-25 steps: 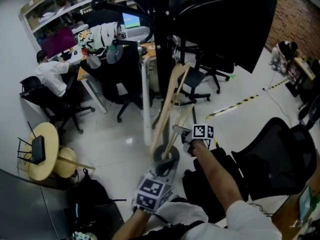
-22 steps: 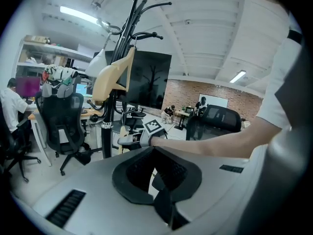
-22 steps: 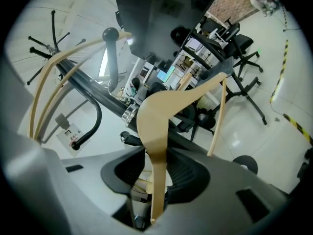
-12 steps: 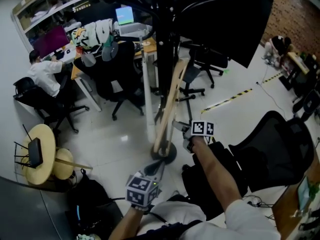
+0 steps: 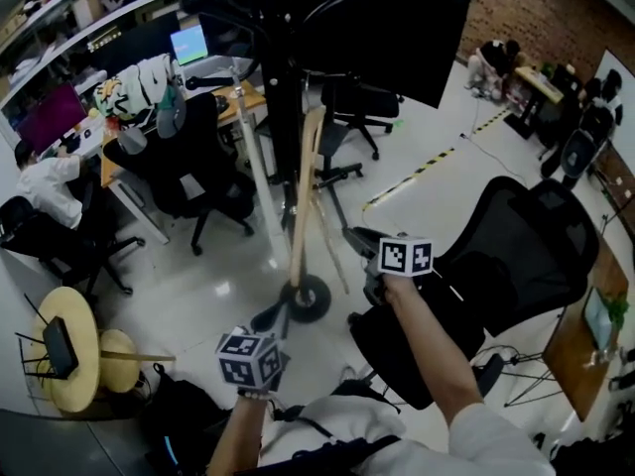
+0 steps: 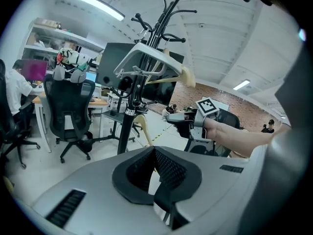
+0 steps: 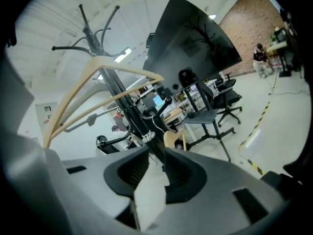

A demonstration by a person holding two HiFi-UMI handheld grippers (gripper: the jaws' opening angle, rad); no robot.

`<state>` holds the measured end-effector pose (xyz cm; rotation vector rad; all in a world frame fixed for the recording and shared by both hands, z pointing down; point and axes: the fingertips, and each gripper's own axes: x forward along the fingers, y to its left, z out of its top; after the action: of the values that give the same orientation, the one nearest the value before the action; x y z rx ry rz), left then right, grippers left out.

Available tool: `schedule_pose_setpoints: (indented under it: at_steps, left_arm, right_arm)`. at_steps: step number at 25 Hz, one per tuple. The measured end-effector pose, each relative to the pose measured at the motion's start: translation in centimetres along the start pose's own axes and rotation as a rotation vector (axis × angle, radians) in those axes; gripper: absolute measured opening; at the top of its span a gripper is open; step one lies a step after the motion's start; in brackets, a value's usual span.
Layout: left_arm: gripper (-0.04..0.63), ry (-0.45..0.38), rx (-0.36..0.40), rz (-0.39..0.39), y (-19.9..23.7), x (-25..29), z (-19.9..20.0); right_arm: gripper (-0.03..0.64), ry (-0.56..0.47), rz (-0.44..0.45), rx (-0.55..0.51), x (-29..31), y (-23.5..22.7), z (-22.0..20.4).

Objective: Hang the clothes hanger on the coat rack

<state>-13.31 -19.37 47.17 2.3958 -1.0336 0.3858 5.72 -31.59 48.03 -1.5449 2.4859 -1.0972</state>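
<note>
Centre frame: hanger [image 5: 303, 206] on coat rack [image 5: 278, 117]. Beside it, right gripper [image 5: 355, 236], jaws apart, just narrowing, empty. Lower left: left gripper [image 5: 266, 320] clenched, empty.

The clothes hanger [image 5: 306, 191] hangs on the coat rack [image 5: 286, 97], with the left gripper [image 5: 266, 320] before its base, the right gripper [image 5: 355, 238] at its right, and an office chair [image 5: 516, 256] farther right.

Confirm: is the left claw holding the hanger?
No, the left claw has nothing between its jaws; the hanger is up at the coat rack, well ahead of it.
</note>
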Motion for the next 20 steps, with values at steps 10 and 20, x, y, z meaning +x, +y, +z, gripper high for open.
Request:
schedule_pose_setpoints:
  at_steps: [10, 20]
  left_arm:
    - [-0.005, -0.018, 0.042, -0.073, -0.2, -0.3, -0.8]
    - [-0.005, 0.0, 0.095, -0.169, -1.7, -0.1, -2.1]
  right_arm:
    - [0.002, -0.181, -0.1, -0.105, -10.3, 4.2, 0.7]
    - [0.002, -0.24, -0.22, -0.174, -16.3, 7.7, -2.7]
